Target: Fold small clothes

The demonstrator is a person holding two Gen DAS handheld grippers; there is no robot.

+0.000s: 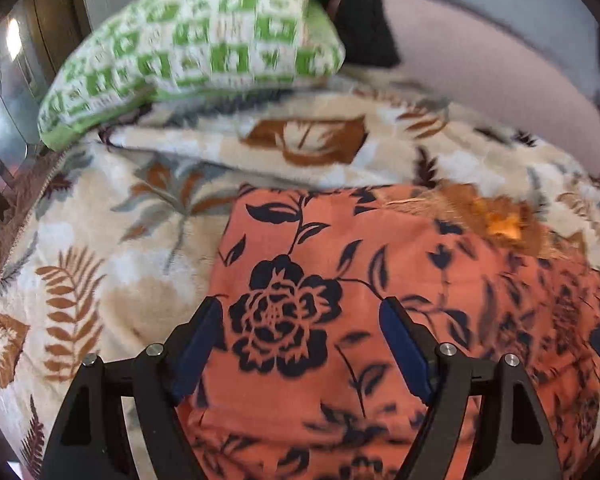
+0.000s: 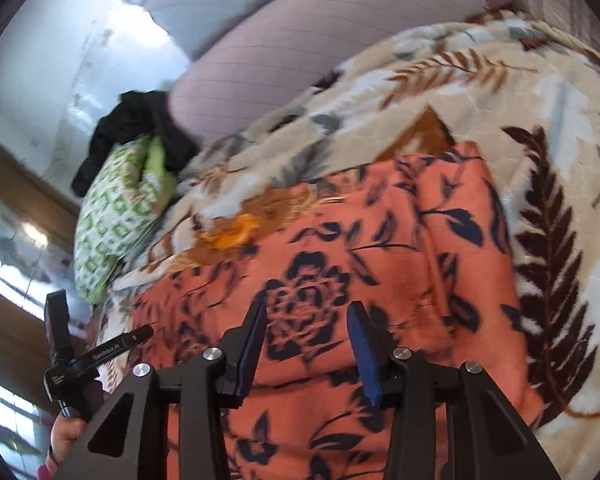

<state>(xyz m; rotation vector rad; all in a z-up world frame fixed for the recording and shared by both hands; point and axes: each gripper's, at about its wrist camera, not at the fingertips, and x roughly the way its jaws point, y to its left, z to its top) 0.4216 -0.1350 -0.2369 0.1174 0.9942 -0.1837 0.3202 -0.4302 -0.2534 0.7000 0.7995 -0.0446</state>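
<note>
The biggest thing under me is the cream plush blanket with brown fern and leaf prints (image 1: 112, 240), spread across the bed and filling most of both wrist views (image 2: 512, 92). Behind it runs a long pale pink quilted bolster (image 1: 480, 80), seen in the right wrist view too (image 2: 300, 60).

On the blanket lies the garment I am working on, an orange-coral cloth with a dark navy flower print (image 1: 340, 320). It sits flat in front of both tools, its far edge straight and a brown-and-yellow embroidered patch (image 1: 500, 220) at one far corner. In the right wrist view the same cloth (image 2: 360, 260) runs from below the fingers out to the blanket.

Farther back, a green-and-white checked pillow (image 1: 192, 40) rests on the blanket's fold, with a crumpled black garment (image 1: 360, 20) just behind it, touching it.

My left gripper (image 1: 302, 308) hovers over the orange cloth with its blue-padded fingers spread wide, the big navy flower between them, nothing pinched. My right gripper (image 2: 308, 312) is also spread, less widely, above a flower print, holding nothing. At the left edge of the right wrist view I can see the other tool's black handle (image 2: 66, 356), with a hand (image 2: 66, 436) below it.
</note>
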